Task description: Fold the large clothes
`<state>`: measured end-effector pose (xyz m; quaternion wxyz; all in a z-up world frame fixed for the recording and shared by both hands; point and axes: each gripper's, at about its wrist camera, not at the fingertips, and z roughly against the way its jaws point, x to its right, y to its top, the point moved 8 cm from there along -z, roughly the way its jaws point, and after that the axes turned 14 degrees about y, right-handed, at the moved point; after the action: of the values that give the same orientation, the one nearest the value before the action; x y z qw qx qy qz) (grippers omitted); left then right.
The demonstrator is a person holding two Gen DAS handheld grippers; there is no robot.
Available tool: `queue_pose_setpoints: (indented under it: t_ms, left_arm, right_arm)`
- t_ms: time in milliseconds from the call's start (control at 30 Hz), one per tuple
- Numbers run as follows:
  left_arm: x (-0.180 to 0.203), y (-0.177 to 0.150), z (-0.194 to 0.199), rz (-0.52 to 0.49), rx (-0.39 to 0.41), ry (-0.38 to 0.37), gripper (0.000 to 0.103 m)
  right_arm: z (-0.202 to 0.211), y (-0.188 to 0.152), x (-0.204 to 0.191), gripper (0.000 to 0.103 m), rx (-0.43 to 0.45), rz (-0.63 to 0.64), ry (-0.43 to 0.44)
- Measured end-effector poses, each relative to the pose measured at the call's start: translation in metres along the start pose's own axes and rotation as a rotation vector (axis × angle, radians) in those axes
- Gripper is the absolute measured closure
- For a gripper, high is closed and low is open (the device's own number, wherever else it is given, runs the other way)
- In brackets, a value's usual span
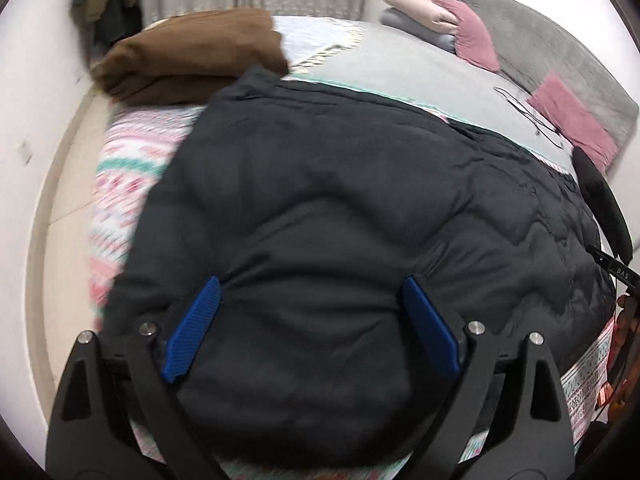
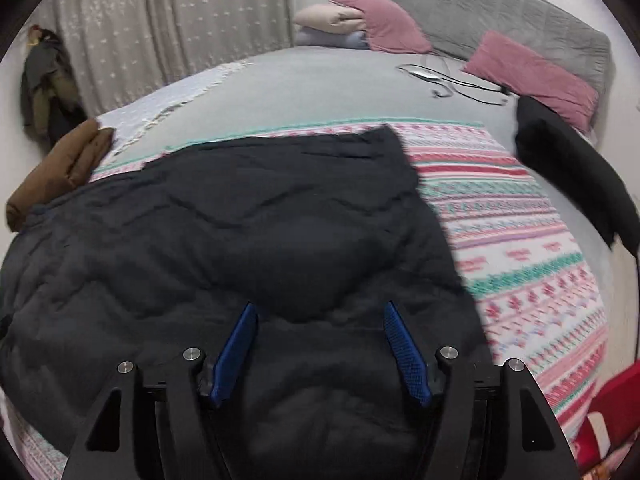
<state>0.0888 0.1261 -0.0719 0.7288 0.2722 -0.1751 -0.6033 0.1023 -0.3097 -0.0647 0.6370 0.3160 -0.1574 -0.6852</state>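
Jacket: a dark quilted jacket [image 1: 320, 208] lies spread on the bed, filling the space straight ahead of both grippers and running under them.
Left gripper: the left gripper [image 1: 312, 292] is spread wide, its blue pads [image 1: 194, 328] apart over a puffed fold of the jacket; whether the pads press into the cloth I cannot tell (the picture is smeared here).
Right gripper: the right gripper [image 2: 318, 320] is likewise wide open above the jacket, with nothing pinched between its blue fingers [image 2: 406, 354].
Bed surface: a patterned blanket [image 2: 520, 248] in pink, teal and white shows to the right of the right gripper; beyond it lies a grey bedspread [image 2: 320, 88].
Far left: a folded brown garment [image 1: 192, 56] sits ahead and left of the left gripper, touching the jacket's far edge.
Far right: a black garment [image 2: 572, 168] lies near the bed's right edge, ahead and right of the right gripper.
Head of bed: pink pillows [image 2: 532, 76] lean on a grey headboard [image 2: 500, 12]; a black cable [image 2: 452, 80] trails just beside them.
Room: pale curtains [image 2: 168, 28] hang on the far wall, with clothes hanging [image 2: 44, 84] on the wall to their left.
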Motion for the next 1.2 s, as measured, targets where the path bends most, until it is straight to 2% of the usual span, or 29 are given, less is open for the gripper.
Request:
queue_pose_setpoints:
  t_ms: [67, 167, 300, 400, 533, 633, 700, 800, 900, 967, 1200]
  left_arm:
    - [-0.013, -0.005, 0.015, 0.046, -0.012, -0.004, 0.011]
    - [-0.025, -0.015, 0.035, 0.138, -0.014, -0.065, 0.010]
    - [-0.033, -0.030, 0.049, 0.247, -0.072, -0.110, 0.008]
    - [-0.032, -0.042, 0.049, 0.321, -0.128, -0.175, 0.004]
    - [-0.015, -0.060, 0.044, 0.363, -0.206, -0.245, 0.004]
    - [-0.004, -0.073, 0.028, 0.381, -0.270, -0.246, 0.004]
    - [-0.001, -0.078, 0.017, 0.431, -0.297, -0.271, 0.004]
    - [-0.003, -0.071, 0.010, 0.518, -0.254, -0.293, 0.004]
    - [-0.005, -0.058, 0.000, 0.639, -0.196, -0.370, 0.004]
    - [-0.008, -0.054, -0.006, 0.684, -0.175, -0.357, 0.004]
    - [-0.010, -0.039, -0.014, 0.735, -0.105, -0.305, 0.004]
  right_arm:
    - [0.007, 0.000, 0.007, 0.035, 0.004, -0.032, -0.026]
    - [0.018, 0.002, 0.003, 0.035, 0.014, -0.071, 0.037]
    - [0.031, 0.004, -0.017, 0.034, 0.046, -0.012, 0.067]
    - [0.036, 0.003, -0.037, 0.033, 0.038, 0.038, 0.107]
    - [0.036, 0.000, -0.057, 0.032, 0.038, 0.094, 0.126]
    - [0.030, -0.004, -0.064, 0.031, 0.019, 0.115, 0.139]
    - [0.026, -0.007, -0.067, 0.031, 0.010, 0.126, 0.136]
    - [0.024, -0.010, -0.075, 0.031, 0.006, 0.142, 0.143]
    - [0.019, -0.013, -0.081, 0.031, -0.006, 0.160, 0.138]
    - [0.014, -0.014, -0.084, 0.031, -0.014, 0.175, 0.133]
    - [0.015, -0.017, -0.098, 0.031, -0.010, 0.217, 0.148]
